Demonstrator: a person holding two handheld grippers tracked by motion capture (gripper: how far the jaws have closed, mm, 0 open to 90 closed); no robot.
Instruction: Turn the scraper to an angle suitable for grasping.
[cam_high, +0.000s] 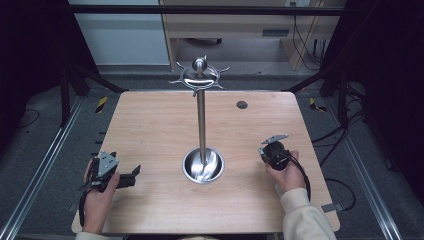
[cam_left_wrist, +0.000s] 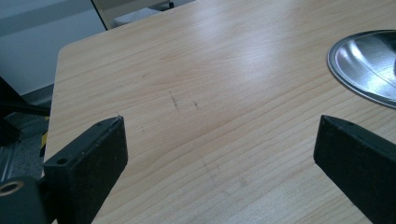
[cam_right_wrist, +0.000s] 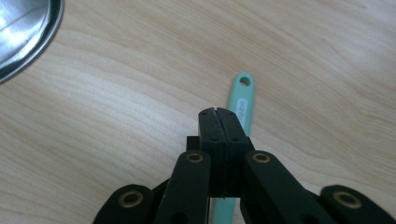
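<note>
Holding: right gripper (cam_right_wrist: 218, 111) has its jaws pressed together over a mint handle (cam_right_wrist: 243, 100); whether the pads pinch it or meet just above it cannot be told.
Handle: lies flat on the desk (cam_high: 150, 130), its holed end toward 12 o'clock in the right gripper view, the rest hidden under the gripper.
Right gripper: at 3 o'clock of the stand (cam_high: 201, 120) in the high view (cam_high: 272, 152), near the desk's right edge.
Left gripper: jaws wide apart (cam_left_wrist: 219, 154), nothing between them, low over bare wood at 9 o'clock of the stand (cam_high: 125, 176).
Stand: steel pole rising from a round dish, hooks around the top (cam_high: 200, 75), none carrying anything.
Done: by my reading, the right gripper is at the handle.
Left: lifting the handle and hanging it by its hole on a hook, likely; nothing is off the desk yet.
</note>
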